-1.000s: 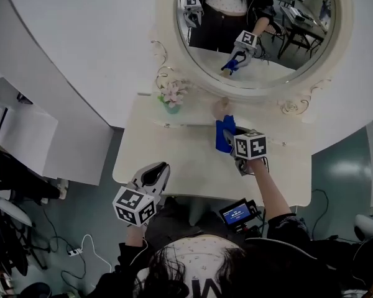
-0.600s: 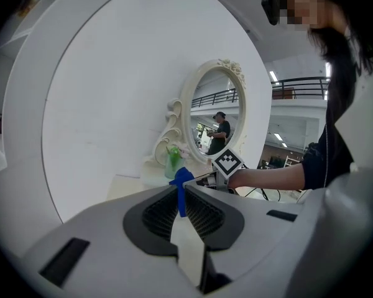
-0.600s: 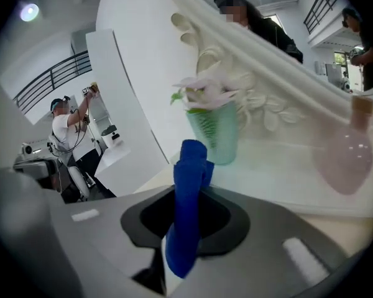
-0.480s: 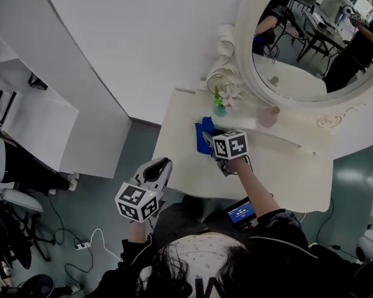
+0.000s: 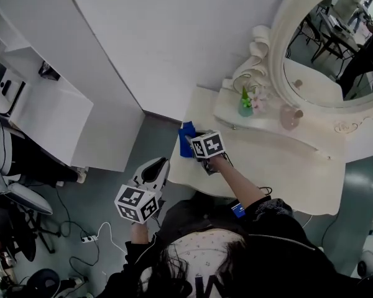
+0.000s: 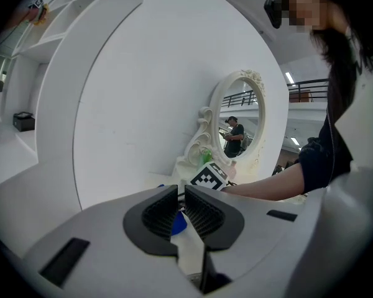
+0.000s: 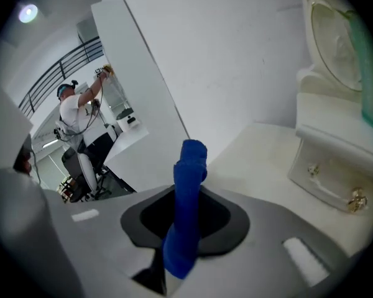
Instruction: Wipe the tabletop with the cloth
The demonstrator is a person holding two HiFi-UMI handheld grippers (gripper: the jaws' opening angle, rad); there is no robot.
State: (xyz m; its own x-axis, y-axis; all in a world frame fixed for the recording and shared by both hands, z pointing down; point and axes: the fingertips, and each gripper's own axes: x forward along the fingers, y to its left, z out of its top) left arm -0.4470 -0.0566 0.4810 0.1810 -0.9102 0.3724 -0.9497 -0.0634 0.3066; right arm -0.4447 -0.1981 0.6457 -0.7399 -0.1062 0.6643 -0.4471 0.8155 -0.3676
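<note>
A blue cloth [image 5: 186,135] hangs pinched in my right gripper [image 5: 193,143], which is shut on it at the left end of the cream dressing table [image 5: 280,166]. In the right gripper view the cloth [image 7: 189,166] stands up from between the jaws of the right gripper [image 7: 188,194], over the tabletop's [image 7: 261,148] corner. My left gripper [image 5: 158,164] hovers off the table's left side, above the floor. Its jaws stand together with nothing between them, and it [image 6: 181,192] looks towards the table and the right arm.
An oval mirror [image 5: 336,42] in an ornate frame rises behind the table. A small vase of flowers [image 5: 247,104] and a pink object [image 5: 290,118] stand on the raised back shelf, over a drawer [image 7: 326,166]. White shelving [image 5: 43,110] stands left; cables lie on the floor.
My right gripper has carried the blue cloth leftward across the tabletop, from near the mirror to the left edge. The left gripper has kept its place off the table.
</note>
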